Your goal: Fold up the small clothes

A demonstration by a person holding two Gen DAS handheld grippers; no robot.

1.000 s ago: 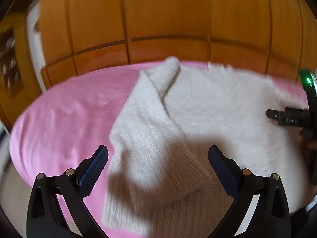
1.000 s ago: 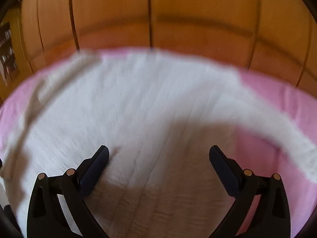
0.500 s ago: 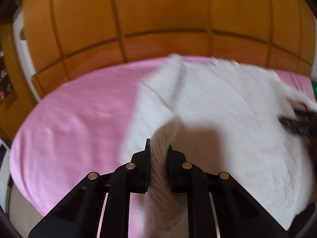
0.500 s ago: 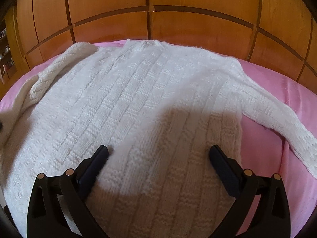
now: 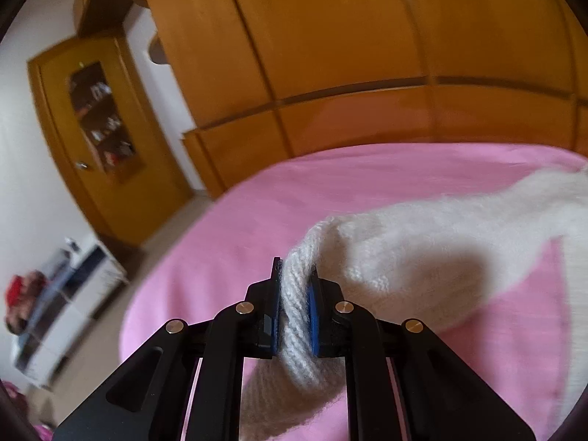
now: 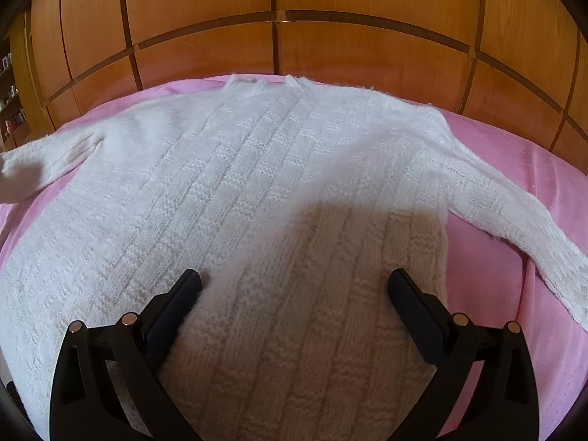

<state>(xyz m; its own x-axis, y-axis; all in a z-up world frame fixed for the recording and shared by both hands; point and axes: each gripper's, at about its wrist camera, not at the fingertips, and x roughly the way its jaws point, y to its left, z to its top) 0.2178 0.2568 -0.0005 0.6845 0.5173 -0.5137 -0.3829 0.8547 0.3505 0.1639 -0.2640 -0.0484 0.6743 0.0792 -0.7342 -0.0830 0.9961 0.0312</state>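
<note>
Meanwhile, the left gripper (image 5: 294, 305) is clenched on the ribbed cuff of one sleeve (image 5: 422, 250) of a white knitted sweater (image 6: 257, 191), the wool bunched between its blue pads, with the rest of the sleeve trailing away to the gripper's right over the pink bedspread (image 5: 330, 191). Seen from the right gripper (image 6: 294, 294), the sweater's body lies flat and spread directly ahead, its hem nearest the fingers and its neckline farthest, toward the wooden wardrobe (image 6: 294, 18). That right gripper stands released, jaws wide apart above the knit, gripping nothing. The step in hand appears to be drawing the sleeve out straight before folding it; done well, that likely means keeping the cuff pinched flat, pulling gently so the loose knit does not stretch, and laying the sleeve across the body without twisting it, while the free gripper could steady the torso. Count: one sweater, two sleeves, the second (image 6: 514, 220) lying flat to the right gripper's right, two grippers, one bedspread.
</note>
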